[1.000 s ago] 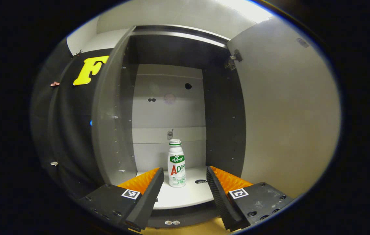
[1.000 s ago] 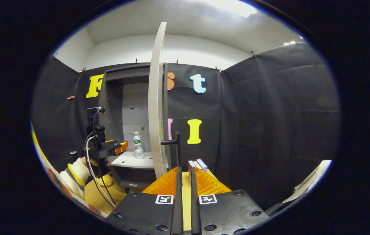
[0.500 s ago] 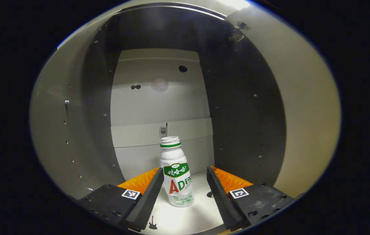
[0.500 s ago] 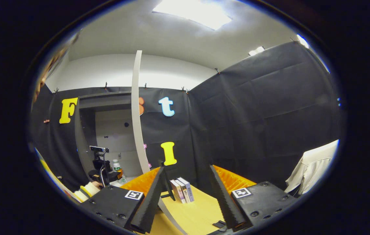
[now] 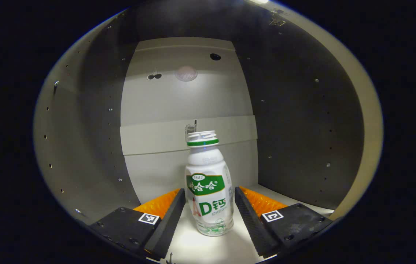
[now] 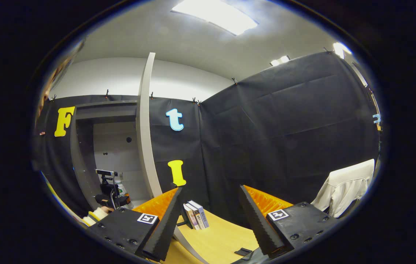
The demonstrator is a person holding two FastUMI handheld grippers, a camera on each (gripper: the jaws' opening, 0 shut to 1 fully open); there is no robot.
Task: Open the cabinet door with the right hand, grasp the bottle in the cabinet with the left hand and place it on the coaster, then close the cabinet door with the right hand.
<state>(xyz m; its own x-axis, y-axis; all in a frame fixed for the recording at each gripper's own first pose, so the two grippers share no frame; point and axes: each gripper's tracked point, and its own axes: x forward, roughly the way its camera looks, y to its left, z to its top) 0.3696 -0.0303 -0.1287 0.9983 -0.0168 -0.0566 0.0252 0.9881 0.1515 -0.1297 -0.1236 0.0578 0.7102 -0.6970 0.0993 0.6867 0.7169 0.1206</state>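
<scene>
- Your left gripper (image 5: 209, 214) sits inside the cabinet (image 5: 83, 139), its spread fingers flanking the bottle (image 5: 209, 190) with narrow gaps either side.
- Dark side walls hem you in; the back panel stands behind the bottle.
- The open cabinet door (image 6: 143, 128) stands edge-on left of your right gripper (image 6: 211, 220); books (image 6: 195, 215) rest on the table (image 6: 222, 238) ahead.

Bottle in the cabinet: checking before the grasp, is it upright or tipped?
Upright: the bottle stands on its base on the cabinet floor, cap up, between the open left gripper fingers.
</scene>
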